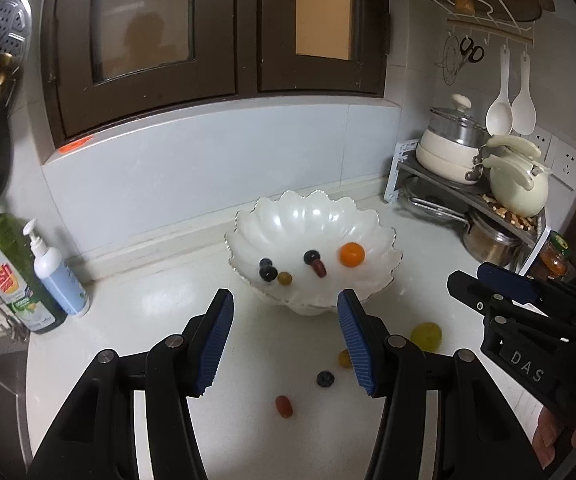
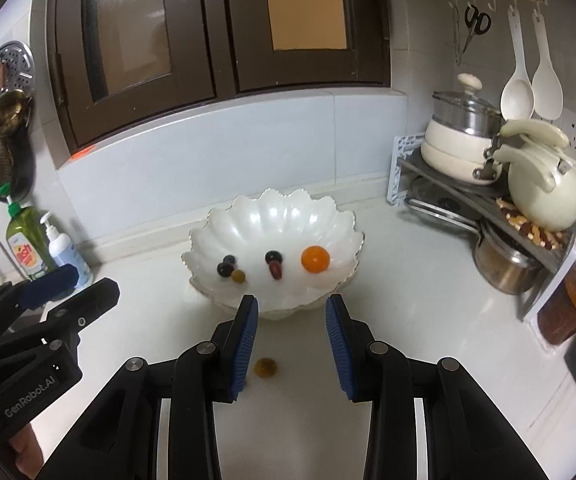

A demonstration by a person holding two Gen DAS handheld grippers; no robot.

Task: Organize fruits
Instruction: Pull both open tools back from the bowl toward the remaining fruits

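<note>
Left wrist view shows the left tongs wide open and holding nothing, above loose fruits on the worktop — a red one, a blueberry and a green grape. The right tongs are open and empty too, over a small yellow fruit. Six fruits sit in the white bowl already — next, I think, tongs must drop down and pinch one softly.

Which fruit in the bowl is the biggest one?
The round orange fruit on the right side of the white bowl. It is clearly larger than the dark berries and the red oval fruit beside it, and the only orange one.
</note>
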